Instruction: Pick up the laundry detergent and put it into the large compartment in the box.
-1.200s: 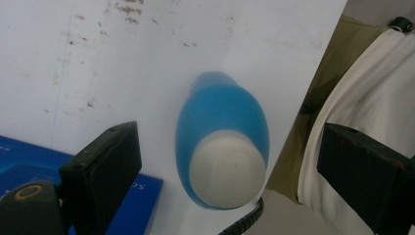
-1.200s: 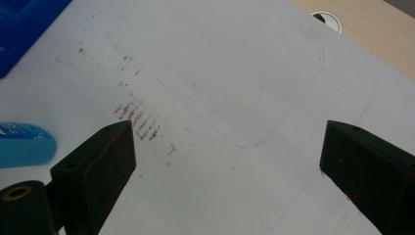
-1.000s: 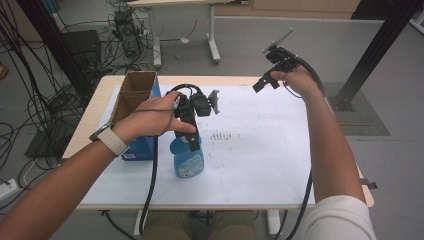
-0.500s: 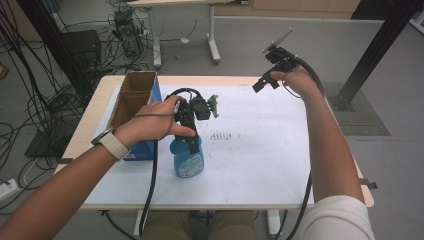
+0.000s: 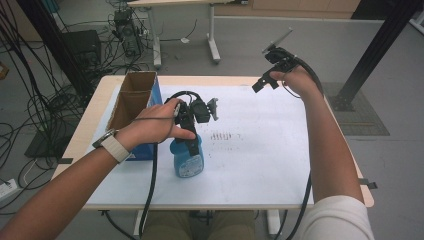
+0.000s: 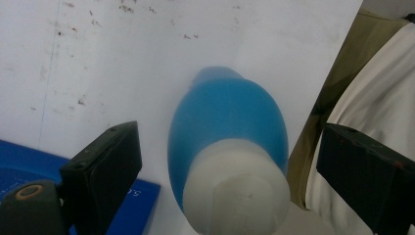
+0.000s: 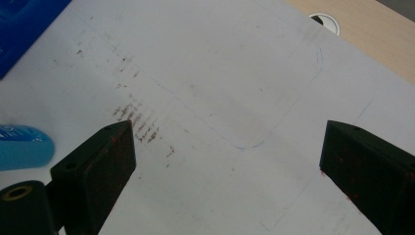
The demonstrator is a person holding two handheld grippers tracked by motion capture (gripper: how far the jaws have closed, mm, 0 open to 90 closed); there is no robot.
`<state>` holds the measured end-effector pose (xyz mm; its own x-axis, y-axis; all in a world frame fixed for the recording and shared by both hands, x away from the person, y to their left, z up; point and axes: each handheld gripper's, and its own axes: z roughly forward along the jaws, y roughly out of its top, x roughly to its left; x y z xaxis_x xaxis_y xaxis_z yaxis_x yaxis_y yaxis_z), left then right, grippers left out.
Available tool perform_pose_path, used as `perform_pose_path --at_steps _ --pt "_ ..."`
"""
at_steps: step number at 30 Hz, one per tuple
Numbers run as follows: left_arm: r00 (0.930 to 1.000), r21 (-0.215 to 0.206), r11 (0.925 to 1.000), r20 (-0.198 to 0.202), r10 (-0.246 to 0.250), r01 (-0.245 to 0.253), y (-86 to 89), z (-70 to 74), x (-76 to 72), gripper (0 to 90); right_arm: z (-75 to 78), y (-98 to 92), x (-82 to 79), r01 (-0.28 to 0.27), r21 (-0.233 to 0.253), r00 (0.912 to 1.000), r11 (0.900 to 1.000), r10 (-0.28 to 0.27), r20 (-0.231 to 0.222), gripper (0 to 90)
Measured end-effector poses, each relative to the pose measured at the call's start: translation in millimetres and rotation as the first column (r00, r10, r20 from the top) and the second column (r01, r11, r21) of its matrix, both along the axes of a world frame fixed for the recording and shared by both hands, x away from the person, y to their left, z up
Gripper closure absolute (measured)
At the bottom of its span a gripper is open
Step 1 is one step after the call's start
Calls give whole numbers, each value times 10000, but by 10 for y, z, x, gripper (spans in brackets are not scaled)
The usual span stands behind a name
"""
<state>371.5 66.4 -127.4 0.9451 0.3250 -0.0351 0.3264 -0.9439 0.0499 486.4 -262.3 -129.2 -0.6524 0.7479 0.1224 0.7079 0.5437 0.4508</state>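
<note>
A blue plastic bottle (image 5: 189, 161) with a white cap stands upright on the white sheet near the table's front. My left gripper (image 5: 193, 145) hangs straight above it, pointing down. In the left gripper view the bottle (image 6: 227, 132) sits between the two wide-apart jaws of the left gripper (image 6: 230, 149), and neither jaw touches it. My right gripper (image 5: 261, 84) is held high over the table's back right corner. It is open, and in the right gripper view nothing but the stained sheet lies beyond the right gripper (image 7: 225, 147). The bottle (image 7: 22, 147) shows at that view's left edge.
An open blue cardboard box (image 5: 134, 102) stands at the table's left, just left of the bottle. The white sheet (image 5: 260, 150) carries dark smudges at its middle. A cable hole (image 7: 324, 22) sits in the bare wood beyond the sheet. Cables and desk legs are on the floor behind.
The left hand and its gripper have drifted slightly nearer and lower over the bottle. The right gripper has stayed in place.
</note>
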Motion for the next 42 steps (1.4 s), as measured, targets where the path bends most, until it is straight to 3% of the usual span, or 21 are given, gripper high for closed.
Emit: perform_pose_path --at_steps 42 --pt "9999 102 9998 56 143 -144 -7 -52 -10 101 7 -1 -10 -3 10 10000 10000 3 9 64"
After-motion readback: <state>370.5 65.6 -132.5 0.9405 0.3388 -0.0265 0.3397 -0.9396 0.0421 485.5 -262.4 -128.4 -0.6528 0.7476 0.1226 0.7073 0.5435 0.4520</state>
